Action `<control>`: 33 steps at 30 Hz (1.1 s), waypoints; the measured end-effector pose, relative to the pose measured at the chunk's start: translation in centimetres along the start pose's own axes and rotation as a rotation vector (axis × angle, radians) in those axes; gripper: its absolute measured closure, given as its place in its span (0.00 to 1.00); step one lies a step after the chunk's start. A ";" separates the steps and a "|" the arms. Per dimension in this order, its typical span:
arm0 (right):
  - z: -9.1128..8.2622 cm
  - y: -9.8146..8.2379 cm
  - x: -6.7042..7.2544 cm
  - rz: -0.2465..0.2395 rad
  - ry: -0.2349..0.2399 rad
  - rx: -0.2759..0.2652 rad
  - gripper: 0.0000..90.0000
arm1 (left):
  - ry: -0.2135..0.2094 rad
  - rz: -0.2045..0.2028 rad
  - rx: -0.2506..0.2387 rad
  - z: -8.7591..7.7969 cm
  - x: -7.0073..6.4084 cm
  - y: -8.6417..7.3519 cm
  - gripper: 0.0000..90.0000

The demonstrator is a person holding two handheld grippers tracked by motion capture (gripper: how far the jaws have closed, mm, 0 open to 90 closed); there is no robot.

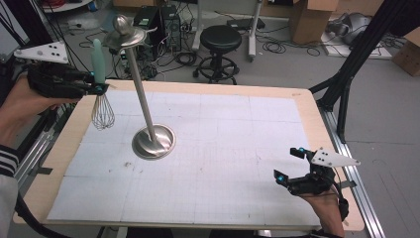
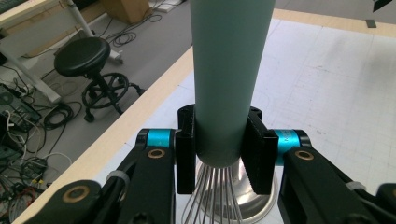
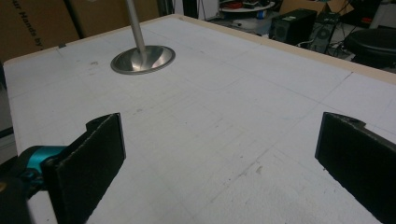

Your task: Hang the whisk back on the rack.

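Note:
A whisk [image 1: 100,87] with a pale green handle [image 2: 229,70] and wire loops [image 1: 103,114] hangs upright above the table's left edge. My left gripper [image 1: 96,88] is shut on the lower part of that handle, wires pointing down. In the left gripper view both black pads [image 2: 256,151] press the handle's sides. To its right a steel stand [image 1: 143,104] rises from a round base [image 1: 154,141] to a hooked cap [image 1: 124,33]. My right gripper [image 1: 289,166] rests near the front right corner, open, with nothing between its pads [image 3: 88,168].
A white gridded mat [image 1: 223,144] covers the wooden table [image 1: 307,109]. Behind the table stand a black stool [image 1: 220,39], computer towers [image 1: 151,22], cables and cardboard boxes [image 1: 309,17]. A black tripod leg [image 1: 356,54] slants down at the right.

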State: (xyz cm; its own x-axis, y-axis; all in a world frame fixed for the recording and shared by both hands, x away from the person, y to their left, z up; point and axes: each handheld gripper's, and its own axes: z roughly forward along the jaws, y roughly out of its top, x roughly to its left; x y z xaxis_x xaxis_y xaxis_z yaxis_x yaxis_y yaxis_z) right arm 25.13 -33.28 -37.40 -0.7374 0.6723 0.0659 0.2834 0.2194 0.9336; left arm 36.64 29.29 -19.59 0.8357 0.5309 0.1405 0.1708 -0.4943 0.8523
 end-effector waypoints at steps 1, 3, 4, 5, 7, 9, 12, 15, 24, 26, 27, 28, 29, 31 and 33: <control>0.0 0.0 0.0 0.002 0.001 0.000 0.01 | 0.000 -0.002 0.000 0.1 0.0 0.0 0.77; -0.1 0.0 0.0 0.005 0.000 0.000 0.01 | -0.003 -0.007 0.003 0.3 0.0 0.1 0.77; -0.1 0.0 0.0 0.004 -0.002 -0.002 0.01 | -0.005 -0.009 0.002 0.3 0.0 0.1 0.77; -0.2 0.0 0.1 0.005 -0.003 -0.002 0.01 | -0.007 -0.010 0.000 0.4 0.0 0.1 0.77; -0.2 0.0 0.0 0.004 -0.001 -0.002 0.01 | -0.006 -0.014 0.003 0.5 0.0 0.1 0.77; -0.2 -0.1 0.0 0.004 -0.001 -0.001 0.01 | -0.004 -0.011 0.007 0.6 0.0 0.2 0.77; -0.2 0.0 0.0 -0.001 0.002 -0.003 0.01 | 0.002 -0.020 -0.012 0.8 -0.1 0.2 0.73; -0.3 0.0 0.0 0.002 0.004 -0.005 0.01 | 0.009 -0.003 -0.035 0.6 -0.3 0.3 0.62; 0.2 0.2 0.1 0.003 0.020 -0.002 0.01 | 0.002 -0.002 -0.089 -1.3 -1.6 -1.6 0.37; 0.3 0.2 0.0 0.001 0.019 -0.005 0.01 | 0.009 0.005 -0.103 -1.5 -2.1 -2.2 0.30; 0.4 0.3 0.0 0.003 0.021 -0.002 0.01 | 0.018 0.010 -0.112 -1.7 -2.3 -2.4 0.27; 0.4 0.3 0.0 0.005 0.021 -0.003 0.01 | 0.026 0.011 -0.114 -1.9 -2.5 -2.7 0.24; 0.5 0.3 0.0 0.003 0.023 -0.005 0.01 | 0.033 0.003 -0.117 -2.1 -2.7 -2.9 0.21; 0.6 0.4 0.0 -0.003 0.026 -0.003 0.01 | 0.036 -0.011 -0.129 -2.4 -3.1 -3.4 0.14; 0.5 0.4 0.1 -0.005 0.027 -0.003 0.01 | 0.043 -0.020 -0.130 -2.7 -3.3 -3.9 0.06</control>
State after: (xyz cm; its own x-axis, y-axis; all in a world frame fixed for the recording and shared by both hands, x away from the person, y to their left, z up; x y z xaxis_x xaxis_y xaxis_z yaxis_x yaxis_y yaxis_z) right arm 25.50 -32.81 -37.20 -0.7551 0.6518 0.0703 0.2774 0.2205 0.9351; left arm 31.80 31.29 -22.05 0.8094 0.5699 0.1418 0.1158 -0.3916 0.9128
